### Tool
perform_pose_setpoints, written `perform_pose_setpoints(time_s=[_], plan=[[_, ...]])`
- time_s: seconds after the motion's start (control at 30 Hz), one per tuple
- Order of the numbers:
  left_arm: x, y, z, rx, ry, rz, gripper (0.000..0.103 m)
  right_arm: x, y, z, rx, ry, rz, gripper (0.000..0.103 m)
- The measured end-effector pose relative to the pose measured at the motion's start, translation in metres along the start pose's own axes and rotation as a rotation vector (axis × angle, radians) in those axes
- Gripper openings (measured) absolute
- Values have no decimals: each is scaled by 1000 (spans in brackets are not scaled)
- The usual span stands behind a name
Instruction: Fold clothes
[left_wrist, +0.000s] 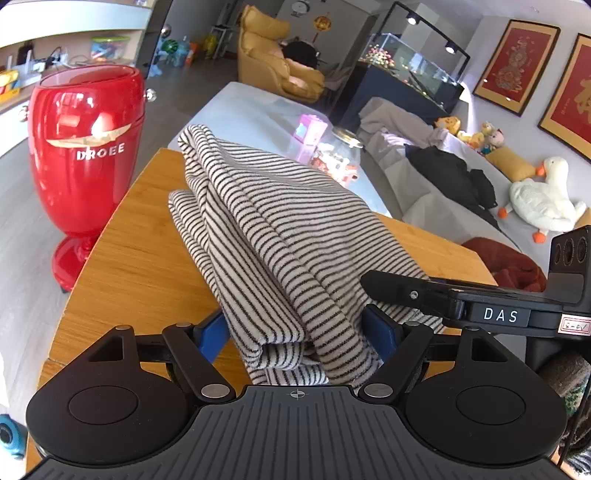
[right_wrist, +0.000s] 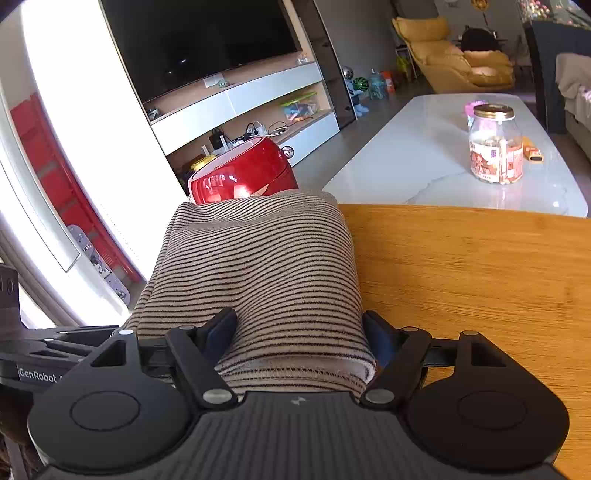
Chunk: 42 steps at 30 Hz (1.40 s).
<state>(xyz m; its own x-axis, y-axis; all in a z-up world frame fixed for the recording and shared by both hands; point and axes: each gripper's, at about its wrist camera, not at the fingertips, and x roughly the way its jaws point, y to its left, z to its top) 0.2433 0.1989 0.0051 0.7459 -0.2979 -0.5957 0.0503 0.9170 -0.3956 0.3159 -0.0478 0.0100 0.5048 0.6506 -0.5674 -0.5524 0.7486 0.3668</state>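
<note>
A black-and-white striped garment (left_wrist: 280, 236), folded into a thick bundle, lies on the wooden table (left_wrist: 136, 258). My left gripper (left_wrist: 295, 332) straddles its near end, blue fingers (left_wrist: 212, 332) wide apart on either side of the fold. My right gripper (right_wrist: 299, 339) likewise straddles the striped garment (right_wrist: 258, 258) at another edge, its fingers (right_wrist: 221, 328) spread around the cloth. The right gripper's body (left_wrist: 480, 299) shows at right in the left wrist view. Neither pair of fingers pinches the cloth.
A red pedestal bin (left_wrist: 85, 155) stands on the floor by the table's left edge. A white marble coffee table (right_wrist: 443, 155) beyond holds a glass jar (right_wrist: 495, 144). A grey sofa (left_wrist: 443, 173) with plush toys lies right.
</note>
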Motion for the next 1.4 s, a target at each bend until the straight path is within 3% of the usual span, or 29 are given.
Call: perform_pose_setpoints(time_s=[0.2,0.27,0.37,0.5,0.53,0.63,0.7,0.77,0.87,1.0,1.1,1.27,1.4], plan=[[2,9,0,-25,1,-32,87,2,-13,9,50,22,55,78],[-1,15,6,-60,17,-39,90,4,-14,27,22,-2,39,79],[1,20,19,-100,43,-26,93,26,-21,55,32,43,58,81],[18,22,32,-116,77,6,96,63,-30,61,110,134,111,83],[21,23,33,-124,78,5,97,66,-31,60,134,136,139,74],[24,24,39,-151,61,-22,87,54,-18,62,112,64,212,66],[18,25,42,-138,31,-57,88,40,-16,64,112,-5,274,66],[13,26,42,-107,9,-76,85,38,-25,62,141,1,273,66],[21,29,37,-106,41,-51,83,53,-36,48,137,68,115,67],[18,24,31,-108,16,-16,86,33,-36,39,153,4,68,88],[0,12,21,-91,-31,41,86,5,-22,26,44,-30,38,102],[-43,-24,-17,-64,-112,163,101,-38,6,-10,-195,-47,-60,103],[-46,-56,-47,-31,-76,317,103,-58,7,-40,-263,10,-144,103]])
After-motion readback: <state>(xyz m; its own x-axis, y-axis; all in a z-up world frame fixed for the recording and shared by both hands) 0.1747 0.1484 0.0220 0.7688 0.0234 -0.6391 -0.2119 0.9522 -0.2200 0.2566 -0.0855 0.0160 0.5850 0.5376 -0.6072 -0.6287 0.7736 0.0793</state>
